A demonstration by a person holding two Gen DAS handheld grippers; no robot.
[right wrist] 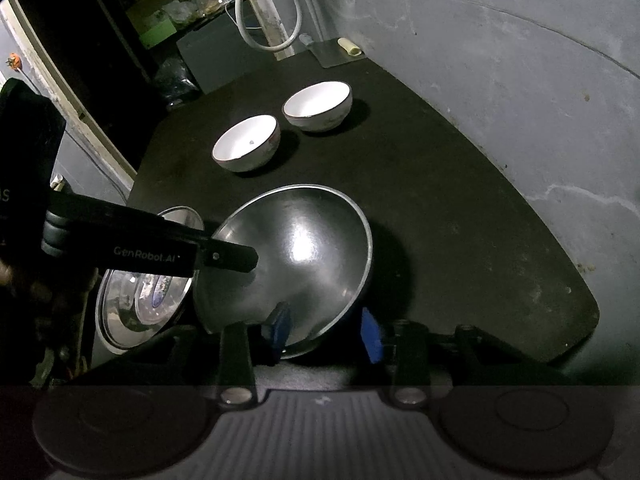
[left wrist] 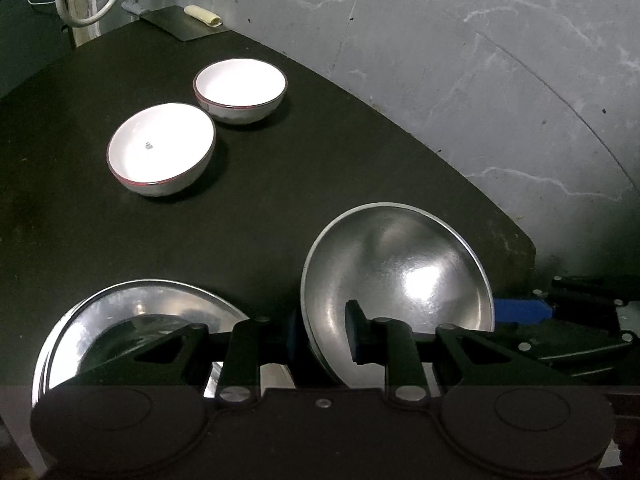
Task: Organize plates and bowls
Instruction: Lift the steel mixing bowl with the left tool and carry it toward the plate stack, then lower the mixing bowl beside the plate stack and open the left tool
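A steel plate (left wrist: pixel 400 272) (right wrist: pixel 296 256) is tilted up above the dark table (left wrist: pixel 280 168) (right wrist: pixel 440 220). My left gripper (left wrist: pixel 325 334) is shut on its left rim, one pad inside the dish and one behind it. In the right wrist view its finger (right wrist: pixel 228 258) lies over that rim. My right gripper (right wrist: pixel 326 332) straddles the near rim, open, with a gap at the outer blue pad (right wrist: pixel 371 336). A second steel plate (left wrist: pixel 120 312) (right wrist: pixel 120 320) lies at the lower left. Two white bowls (left wrist: pixel 162 148) (left wrist: pixel 240 84) stand side by side farther back.
A dark flat board (left wrist: pixel 180 26) with a pale roll (left wrist: pixel 202 15) lies at the table's far end, a looped white hose (left wrist: pixel 92 0) behind it. A grey marbled wall (left wrist: pixel 480 80) curves along the table's right edge. Cluttered shelves (right wrist: pixel 180 8) stand at the back left.
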